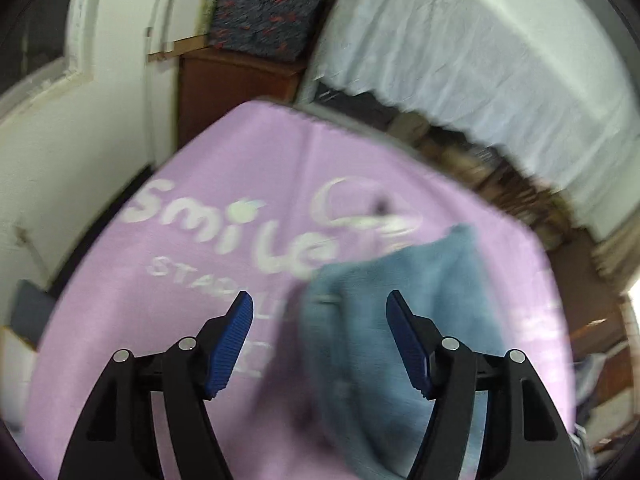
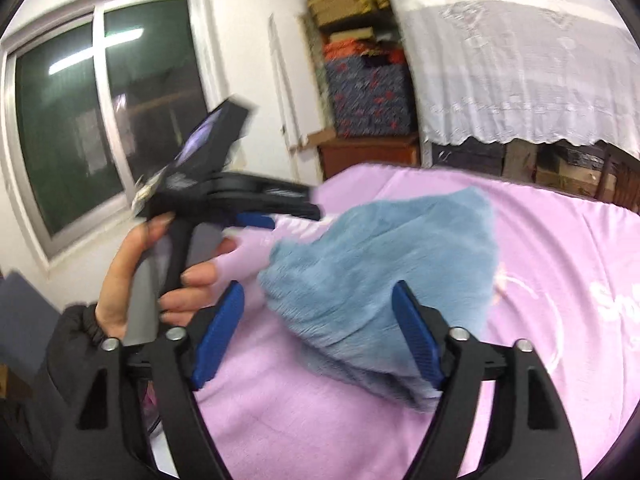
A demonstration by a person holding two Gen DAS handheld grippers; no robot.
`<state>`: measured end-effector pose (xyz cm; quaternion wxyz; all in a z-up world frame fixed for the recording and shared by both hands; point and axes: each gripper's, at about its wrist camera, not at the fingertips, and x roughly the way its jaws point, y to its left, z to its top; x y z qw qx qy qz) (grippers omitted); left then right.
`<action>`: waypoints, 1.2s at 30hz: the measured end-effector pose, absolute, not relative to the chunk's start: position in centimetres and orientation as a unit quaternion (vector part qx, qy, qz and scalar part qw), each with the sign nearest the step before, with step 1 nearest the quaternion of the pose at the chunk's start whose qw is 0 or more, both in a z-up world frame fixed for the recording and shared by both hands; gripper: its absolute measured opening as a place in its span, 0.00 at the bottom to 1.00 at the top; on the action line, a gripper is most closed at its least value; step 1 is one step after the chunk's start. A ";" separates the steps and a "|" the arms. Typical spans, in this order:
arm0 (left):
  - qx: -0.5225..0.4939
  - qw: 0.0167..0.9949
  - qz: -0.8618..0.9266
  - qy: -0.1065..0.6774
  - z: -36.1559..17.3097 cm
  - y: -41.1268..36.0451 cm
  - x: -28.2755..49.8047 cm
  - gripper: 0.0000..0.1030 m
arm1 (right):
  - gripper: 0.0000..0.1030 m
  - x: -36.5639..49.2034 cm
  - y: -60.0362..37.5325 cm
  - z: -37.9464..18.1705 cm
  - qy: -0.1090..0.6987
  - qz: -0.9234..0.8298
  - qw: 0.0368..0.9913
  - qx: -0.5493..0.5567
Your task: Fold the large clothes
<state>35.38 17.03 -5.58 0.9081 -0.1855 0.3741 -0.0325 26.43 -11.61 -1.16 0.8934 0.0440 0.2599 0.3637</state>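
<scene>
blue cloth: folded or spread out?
Folded. The blue cloth lies as a compact bundle on the pink blanket, with stacked layers showing at its near edge. Neither gripper holds it.

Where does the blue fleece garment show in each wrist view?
Left wrist: blue fleece garment lies lower centre-right on the pink sheet, running between the open left tongs.
Right wrist: it sits centre, above the open right tongs.
Shared landmark: the patterned storage box at the top.
</scene>
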 end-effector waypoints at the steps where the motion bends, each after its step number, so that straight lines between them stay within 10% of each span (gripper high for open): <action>1: -0.193 0.911 -0.060 0.359 -4.8 16.6 34.6 0.67 | 0.59 26.7 -12.5 -0.8 0.255 0.357 0.896 0.063; 5: -0.155 0.924 -0.103 0.335 -3.9 13.3 32.6 0.67 | 0.33 30.3 -14.2 -0.8 0.288 0.323 0.893 0.128; 14: -0.093 0.894 -0.048 0.436 -11.4 10.1 34.1 0.73 | 0.22 33.7 -11.6 -4.6 0.360 0.296 0.881 0.080; 36: 0.019 0.923 0.011 0.385 -10.4 6.3 32.3 0.74 | 0.22 33.0 -13.2 -7.5 0.374 0.313 0.866 0.108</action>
